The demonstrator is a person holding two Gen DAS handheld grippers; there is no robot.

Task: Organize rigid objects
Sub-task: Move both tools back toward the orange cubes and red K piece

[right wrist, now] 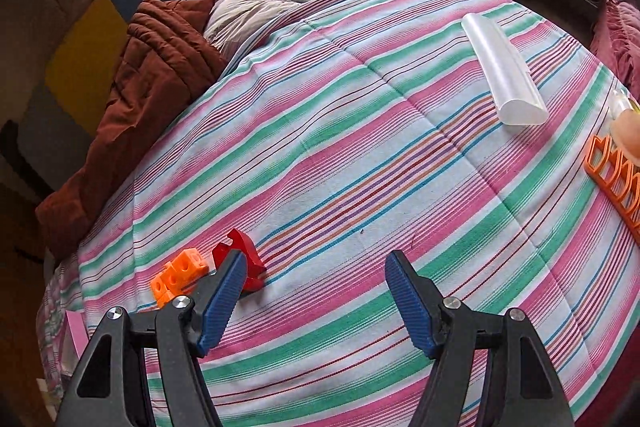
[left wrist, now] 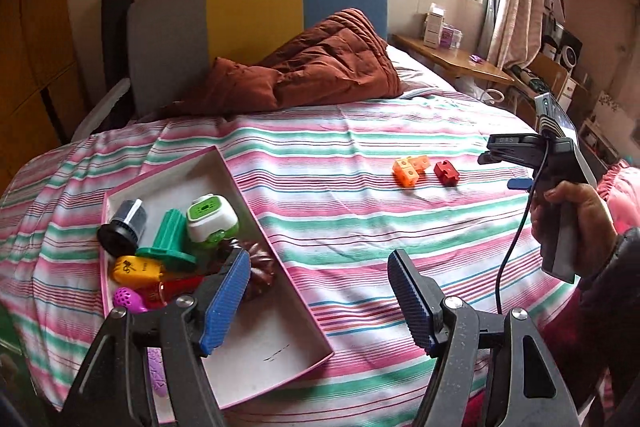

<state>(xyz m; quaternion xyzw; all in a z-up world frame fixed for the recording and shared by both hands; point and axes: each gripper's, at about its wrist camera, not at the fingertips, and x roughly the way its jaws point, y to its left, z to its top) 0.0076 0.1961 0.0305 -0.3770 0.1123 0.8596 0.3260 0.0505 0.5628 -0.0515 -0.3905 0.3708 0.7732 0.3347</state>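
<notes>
Hovering over the striped bedspread (left wrist: 340, 163), the left claw (left wrist: 320, 295) stands wide and empty — just beyond its left finger sits the pink-rimmed box (left wrist: 280, 343) of toys. The right claw (right wrist: 316, 291) gapes wide too, holding nothing. Farther from the box lie the orange blocks (left wrist: 410, 169) and, just beside them, a red block (left wrist: 447, 173).

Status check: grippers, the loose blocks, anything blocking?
Left gripper open, empty, by the box. Right gripper open, empty, near the red block and orange blocks on the bed. Nothing blocking.
</notes>
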